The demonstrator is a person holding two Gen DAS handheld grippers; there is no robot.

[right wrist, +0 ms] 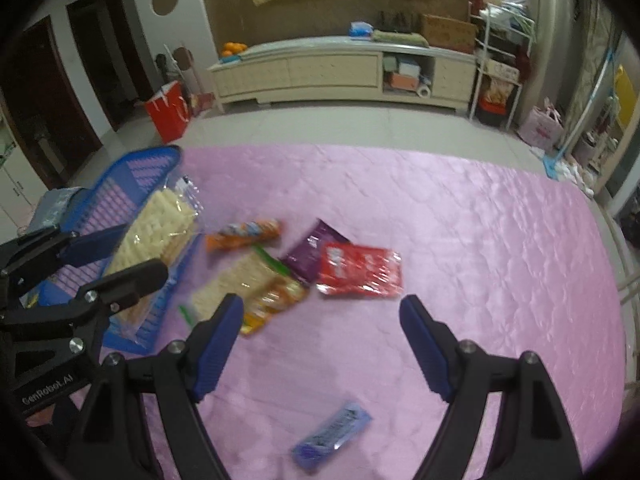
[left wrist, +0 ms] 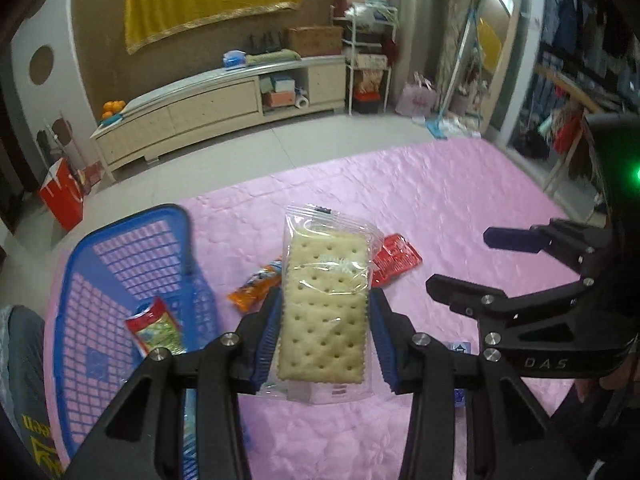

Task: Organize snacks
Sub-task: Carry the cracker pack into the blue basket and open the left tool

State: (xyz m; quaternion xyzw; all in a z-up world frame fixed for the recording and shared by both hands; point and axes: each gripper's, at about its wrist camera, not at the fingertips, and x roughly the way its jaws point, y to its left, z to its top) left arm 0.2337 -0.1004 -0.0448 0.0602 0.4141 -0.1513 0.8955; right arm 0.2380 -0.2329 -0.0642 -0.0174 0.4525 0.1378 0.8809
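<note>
My left gripper is shut on a clear pack of crackers and holds it above the pink cover, just right of the blue basket. The right wrist view shows that pack over the basket's near edge. A red-green snack pack lies in the basket. My right gripper is open and empty above the cover; it also shows in the left wrist view. Loose on the cover lie an orange pack, a second cracker pack, a purple pack, a red pack and a blue bar.
The pink cover spreads wide to the right. Beyond its far edge is tiled floor, a red bag and a long beige cabinet. A metal shelf rack stands at the back right.
</note>
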